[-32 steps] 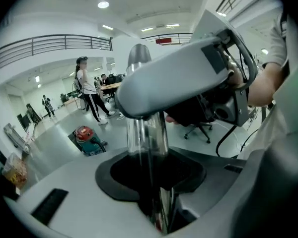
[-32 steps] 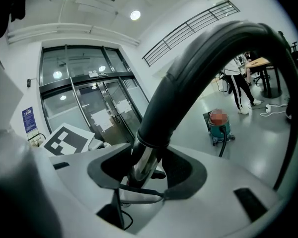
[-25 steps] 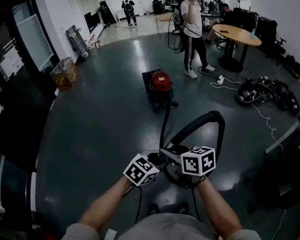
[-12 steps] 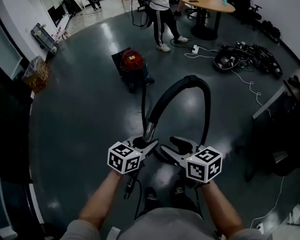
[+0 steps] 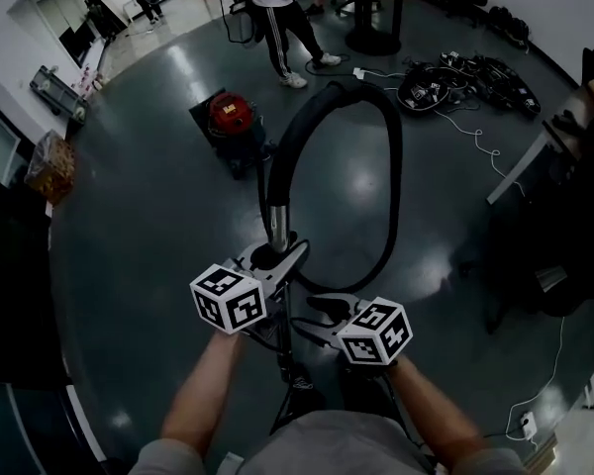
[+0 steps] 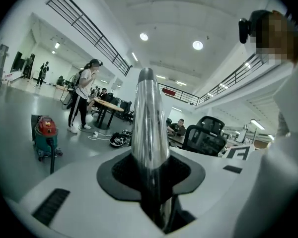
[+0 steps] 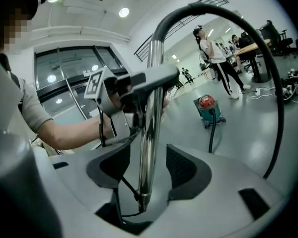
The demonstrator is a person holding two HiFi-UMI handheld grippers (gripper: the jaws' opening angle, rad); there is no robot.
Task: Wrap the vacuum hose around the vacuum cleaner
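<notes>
Raised since a second ago, the wand [image 5: 274, 221] is now being held nearly upright, and the hose [image 5: 388, 156] is being carried in a taller arch. In the head view its top is now reaching about level with the vacuum [image 5: 230, 117] instead of stopping well short of it. The left gripper [image 5: 275, 257] is being kept clamped on the chrome wand, the tube pinched between its pads, and it has been lifted above the right gripper [image 5: 315, 323], which has been lowered to the wand's bottom end. That right gripper is being held with its jaws apart: the wand is passing between the pads with a gap on both sides, so nothing is being gripped there. The vacuum is standing on the floor beyond the arch, well apart from both grippers, with the hose's other end being led down from its front. No turn of hose is being laid around the vacuum yet, so the wrapping is judged barely begun. Slack is being gathered first, and the loop is likely to need carrying over to the vacuum before it can be wound on.
</notes>
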